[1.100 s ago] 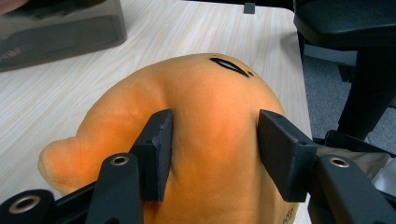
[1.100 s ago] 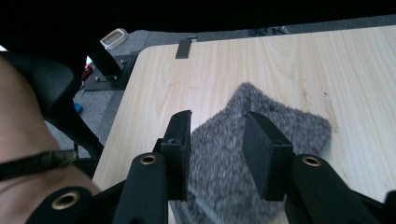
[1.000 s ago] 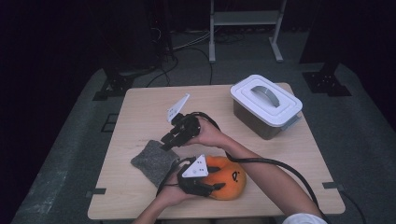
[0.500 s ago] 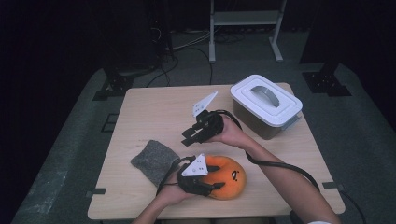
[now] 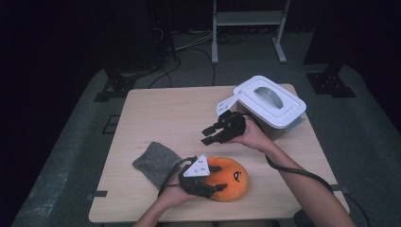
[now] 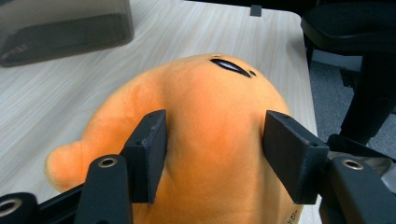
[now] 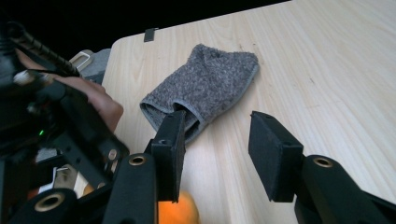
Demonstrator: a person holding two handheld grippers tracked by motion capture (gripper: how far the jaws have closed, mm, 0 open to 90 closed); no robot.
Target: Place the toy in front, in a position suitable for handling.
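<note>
The orange plush (image 5: 228,178) sits at the lower middle of the high view, near the table's (image 5: 161,109) front edge. My left gripper (image 5: 213,189) straddles it; its jaws have just been opening, so the grip looks mostly released. My right gripper (image 5: 209,134) has left the grey cloth (image 5: 156,163) at lower left and swung toward the white box (image 5: 270,102) at upper right, jaws opening and empty. Cloth's dropped, plush is probably next.

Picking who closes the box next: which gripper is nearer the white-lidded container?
Right. The right gripper hovers just left of the white-lidded container; the left gripper sits at the near edge, jaws around the orange plush.
</note>
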